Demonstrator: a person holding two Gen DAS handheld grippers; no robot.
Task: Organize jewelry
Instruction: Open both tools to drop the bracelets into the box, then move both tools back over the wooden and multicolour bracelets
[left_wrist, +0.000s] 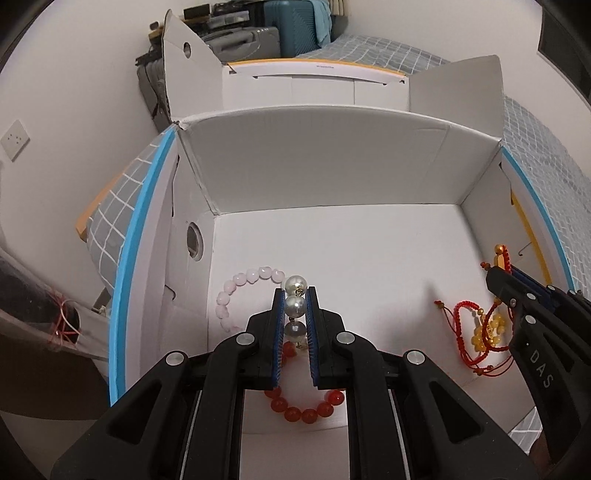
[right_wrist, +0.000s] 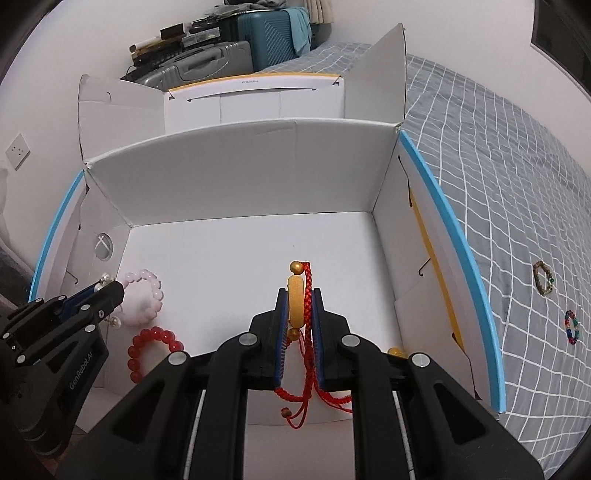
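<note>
A: Risk was a snag. The left hand-held gripper pinched the white pearl strand above the white cardboard box; its tail hung near the red bead bracelet.

B: The right hand-held gripper clamped the red braided cord bracelet with its yellow bead; loose cords dangled and could catch on release.

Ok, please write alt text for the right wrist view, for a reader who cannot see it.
The right tongs are shut on a red cord bracelet with yellow beads, held over an open white box. Inside at left lie a pink bracelet and a red bead bracelet, near the left tongs.
</note>
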